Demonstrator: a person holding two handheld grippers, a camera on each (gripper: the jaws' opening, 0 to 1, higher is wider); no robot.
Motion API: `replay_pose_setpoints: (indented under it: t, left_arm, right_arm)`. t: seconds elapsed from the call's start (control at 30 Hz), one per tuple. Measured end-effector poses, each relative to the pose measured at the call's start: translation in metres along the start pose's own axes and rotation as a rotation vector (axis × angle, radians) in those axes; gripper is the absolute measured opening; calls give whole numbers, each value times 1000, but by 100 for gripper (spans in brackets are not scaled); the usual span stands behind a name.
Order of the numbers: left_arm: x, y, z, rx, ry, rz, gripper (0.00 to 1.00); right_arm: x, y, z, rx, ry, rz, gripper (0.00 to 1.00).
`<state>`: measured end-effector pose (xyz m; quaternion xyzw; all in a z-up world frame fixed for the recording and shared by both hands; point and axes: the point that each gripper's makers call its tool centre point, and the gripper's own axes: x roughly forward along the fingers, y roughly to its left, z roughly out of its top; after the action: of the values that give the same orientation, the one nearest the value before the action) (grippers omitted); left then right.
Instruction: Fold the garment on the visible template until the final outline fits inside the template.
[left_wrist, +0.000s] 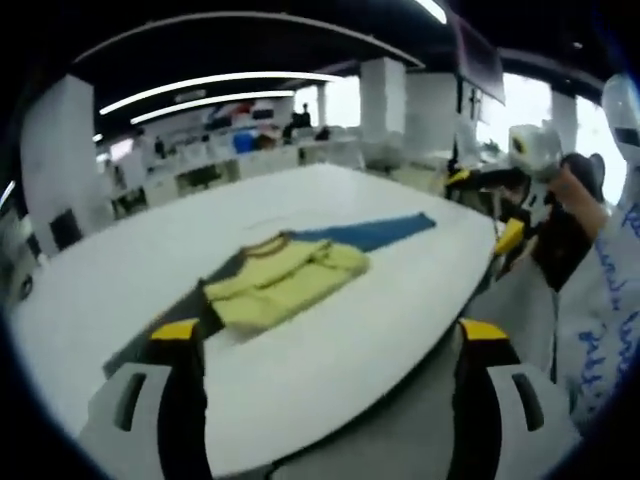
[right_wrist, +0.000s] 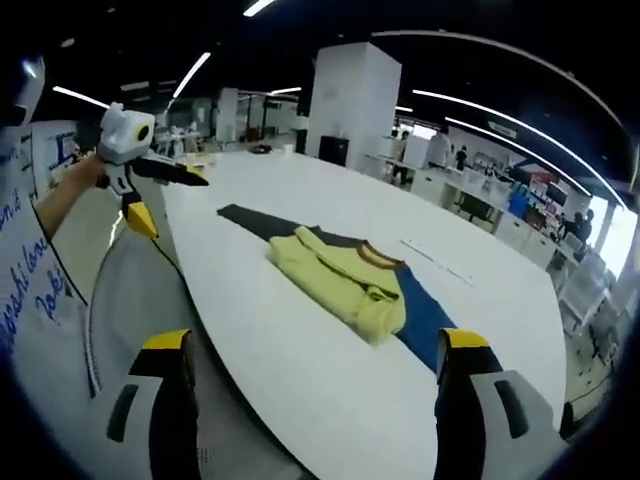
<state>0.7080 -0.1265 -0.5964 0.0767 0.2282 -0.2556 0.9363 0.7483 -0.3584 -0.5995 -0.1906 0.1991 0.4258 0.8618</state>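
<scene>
Folded garment (left_wrist: 285, 280) seemingly beyond left gripper (left_wrist: 325, 345)

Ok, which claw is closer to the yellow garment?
Left is narrowly nearer the yellow garment, I think. The left claw hangs open at the table edge by the template's dark end; the right claw sits open off the edge near its blue end.

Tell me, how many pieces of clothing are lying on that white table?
1: a folded yellow shirt with a brown collar lies on the dark grey and blue template strip, mid-table. More could hide inside its folds.
</scene>
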Motion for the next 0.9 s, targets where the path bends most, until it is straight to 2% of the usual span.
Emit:
replay_pose_setpoints:
  t: [0.17,0.37,0.57,0.9]
  left_arm:
    - [-6,-3,1,-29,-9,20,100]
    - [-11,8,-1,-41,-10,32,99]
    - [-12,24,-4,-37,-3,7,98]
    - [-24,43,0,-23,-17,-58,98]
  right_arm:
    - [1,4,-1,14,-3,17,100]
    - [11,13,6,23,-9,38,100]
    - [16,18,18,34,-3,7,100]
    - [22,27,22,76,37,-51,100]
